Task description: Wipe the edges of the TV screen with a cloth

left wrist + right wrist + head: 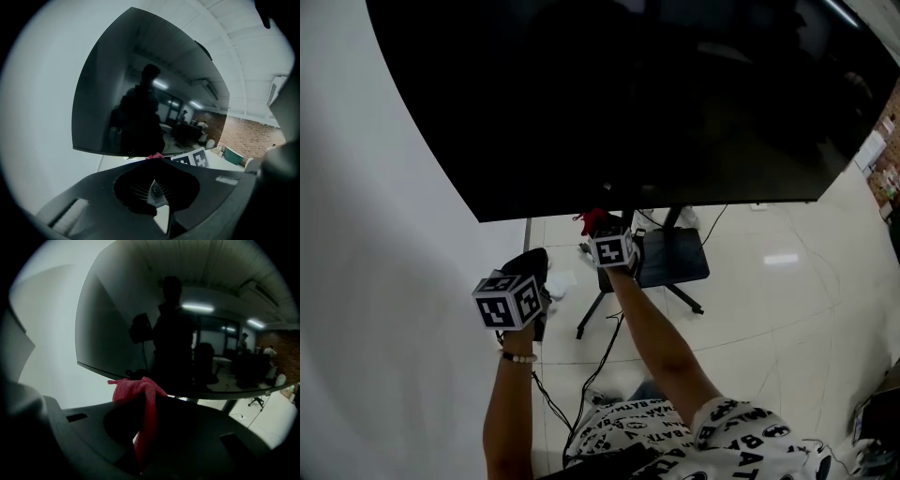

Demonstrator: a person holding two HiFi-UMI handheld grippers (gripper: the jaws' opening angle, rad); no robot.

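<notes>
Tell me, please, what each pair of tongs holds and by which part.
The right tongs are shut on the red cloth, pinching a bunched fold, with cloth poking past the tips. The left tongs are shut and hold nothing.

Dim, fisheye-warped views with black corners; bright reflections streak the TV screen (187, 319).

Plain white wall (384, 234), glossy pale tiled floor (769, 309), brick wall (248, 137) farther off
</notes>
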